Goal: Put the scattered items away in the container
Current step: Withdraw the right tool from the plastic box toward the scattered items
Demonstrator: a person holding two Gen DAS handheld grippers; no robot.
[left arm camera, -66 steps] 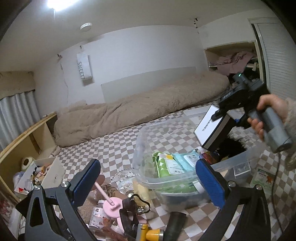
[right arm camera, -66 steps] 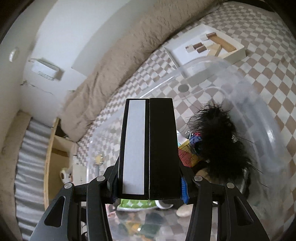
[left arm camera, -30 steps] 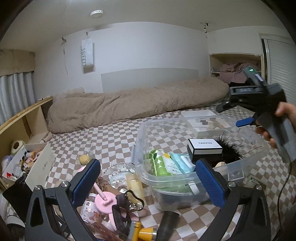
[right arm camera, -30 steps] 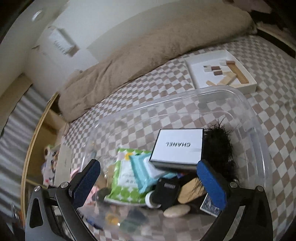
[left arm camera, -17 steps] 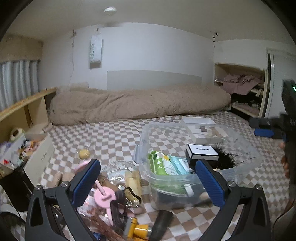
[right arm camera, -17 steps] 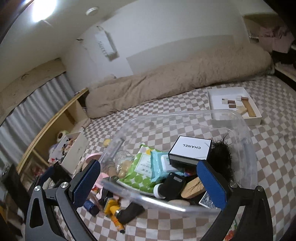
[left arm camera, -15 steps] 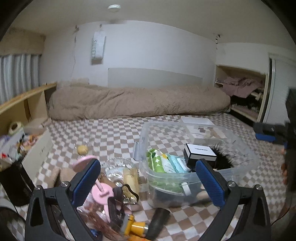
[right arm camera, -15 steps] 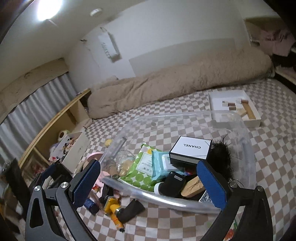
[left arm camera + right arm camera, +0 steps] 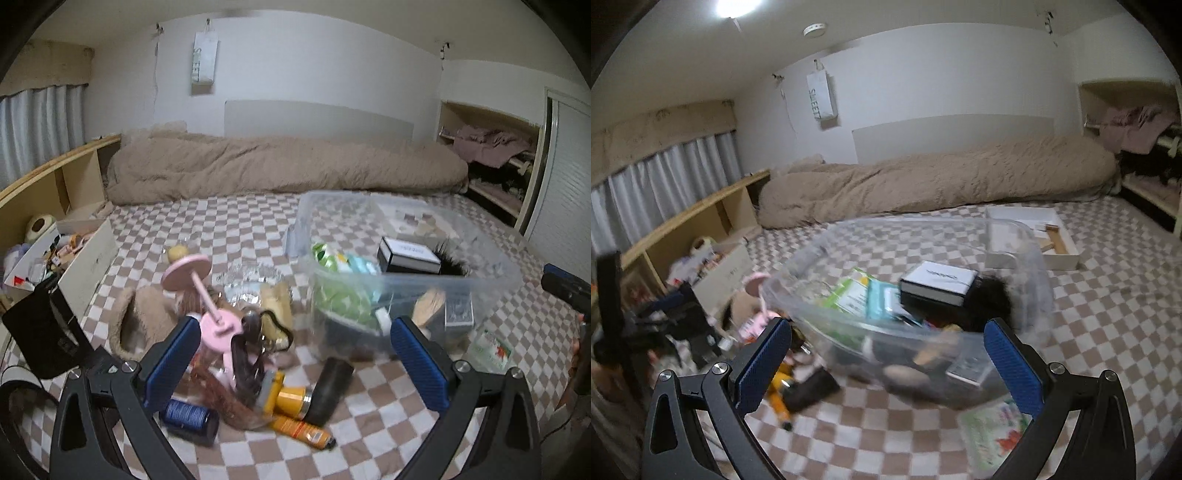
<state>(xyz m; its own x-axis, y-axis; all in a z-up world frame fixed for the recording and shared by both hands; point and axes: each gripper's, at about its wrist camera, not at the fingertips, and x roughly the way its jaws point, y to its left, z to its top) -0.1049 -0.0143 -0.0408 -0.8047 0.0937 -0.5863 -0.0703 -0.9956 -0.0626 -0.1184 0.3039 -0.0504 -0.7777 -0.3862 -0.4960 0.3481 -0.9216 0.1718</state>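
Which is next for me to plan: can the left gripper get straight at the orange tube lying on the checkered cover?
Probably yes. The left gripper is open and empty, and the orange tube lies at the near edge of the pile, uncovered, though it touches the black cylinder beside it.

beige duvet by wall | white wall bag | curtains left

A clear bin, a scattered pile of items and a white tray are carried by the checkered floor.
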